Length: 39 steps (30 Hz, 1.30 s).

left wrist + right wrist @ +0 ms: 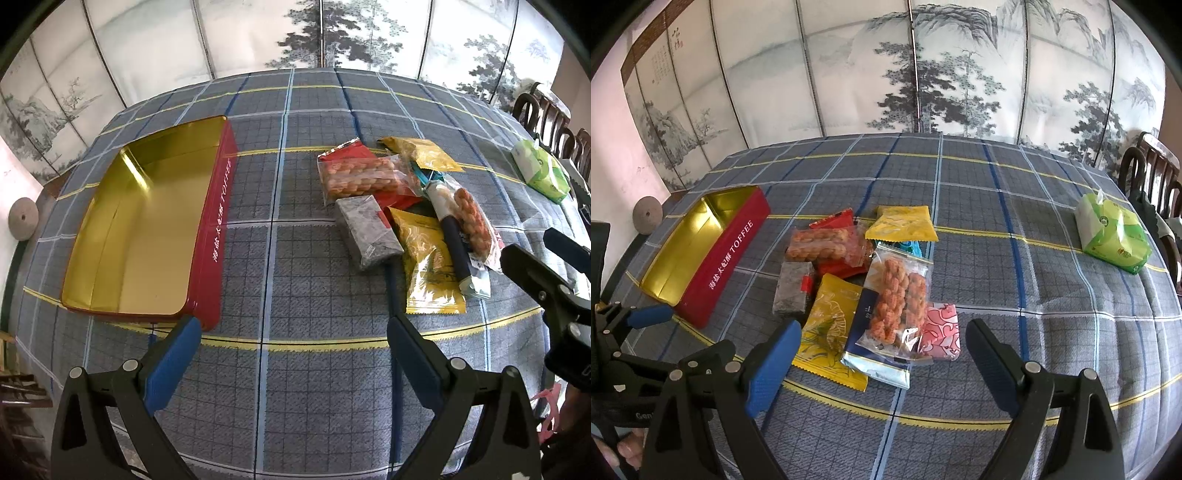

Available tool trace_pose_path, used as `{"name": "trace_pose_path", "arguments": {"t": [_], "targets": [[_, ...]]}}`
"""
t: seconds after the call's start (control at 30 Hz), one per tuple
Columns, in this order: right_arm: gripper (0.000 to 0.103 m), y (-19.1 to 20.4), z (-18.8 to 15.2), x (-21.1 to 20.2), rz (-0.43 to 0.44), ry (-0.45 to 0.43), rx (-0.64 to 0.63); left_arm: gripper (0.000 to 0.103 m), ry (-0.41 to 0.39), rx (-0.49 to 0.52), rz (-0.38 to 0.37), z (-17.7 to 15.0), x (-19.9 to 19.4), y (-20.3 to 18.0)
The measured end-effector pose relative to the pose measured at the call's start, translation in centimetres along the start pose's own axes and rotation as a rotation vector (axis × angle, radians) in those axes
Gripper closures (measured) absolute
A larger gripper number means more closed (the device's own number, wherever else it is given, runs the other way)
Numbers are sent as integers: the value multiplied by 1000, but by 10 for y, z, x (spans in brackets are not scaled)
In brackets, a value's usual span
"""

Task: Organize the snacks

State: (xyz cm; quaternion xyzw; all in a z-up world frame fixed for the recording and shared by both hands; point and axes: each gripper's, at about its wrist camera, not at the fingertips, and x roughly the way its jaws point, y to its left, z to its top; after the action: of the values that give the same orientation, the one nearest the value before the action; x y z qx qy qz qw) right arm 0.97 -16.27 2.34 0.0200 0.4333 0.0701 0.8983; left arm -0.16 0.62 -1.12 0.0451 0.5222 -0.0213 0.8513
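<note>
Left gripper (293, 332) hovers low over the plaid cloth (314, 387), fingers spread wide, nothing between them; its left pad (173, 358) sits just at the near corner of the tin. Right gripper (882, 354) also spread wide and empty, aimed at the snack pile just ahead; it shows at the right edge of the left view too (546, 273), beside the pile. A person's fingertips (626, 448) show at the bottom left of the right view, under the left gripper's frame. Tin (147, 229): red outside, gold inside, "TOFFEE" on its long side, open and empty, lying to the left of the pile, well apart from it. Pile, near to far: yellow pack (831, 332) nearest, a blue-and-white pack (866, 332) partly over its right side, a clear bag of orange twists (897, 299) on top of that, a pink pack (942, 328) peeking from under the bag's right edge. Grey block pack (792, 288) sits left of the yellow one, touching the pile. Behind these a second clear bag of orange twists (823, 240) rests on a red pack (833, 219), a teal wrapper (905, 247) just shows, and another yellow pack (903, 223) lies farthest. Green tissue pack (1112, 236) far right, well apart. Painted folding screen (923, 74) stands behind the table; dark chair backs (1145, 170) at the right edge.
</note>
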Motion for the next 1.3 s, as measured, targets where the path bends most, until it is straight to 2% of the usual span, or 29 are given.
{"name": "trace_pose_path", "arguments": {"t": [0.5, 0.57, 0.63, 0.7, 0.83, 1.1, 1.3], "targets": [[12, -1, 0, 4, 4, 5, -5, 3, 3, 6, 12, 2, 5, -1], [26, -1, 1, 6, 5, 8, 0, 3, 1, 3, 8, 2, 5, 0], [32, -6, 0, 10, 21, 20, 13, 3, 1, 3, 11, 2, 6, 1], [33, -11, 0, 15, 26, 32, 32, 4, -3, 3, 10, 3, 7, 2], [52, -23, 2, 26, 44, 52, 66, 8, 0, -4, 10, 6, 11, 4], [53, -33, 8, 51, 72, 89, 97, 10, -2, 8, 1, 16, 17, -1], [61, -35, 10, 63, 107, 106, 112, 10, 8, 19, 1, 26, 24, -7]]}}
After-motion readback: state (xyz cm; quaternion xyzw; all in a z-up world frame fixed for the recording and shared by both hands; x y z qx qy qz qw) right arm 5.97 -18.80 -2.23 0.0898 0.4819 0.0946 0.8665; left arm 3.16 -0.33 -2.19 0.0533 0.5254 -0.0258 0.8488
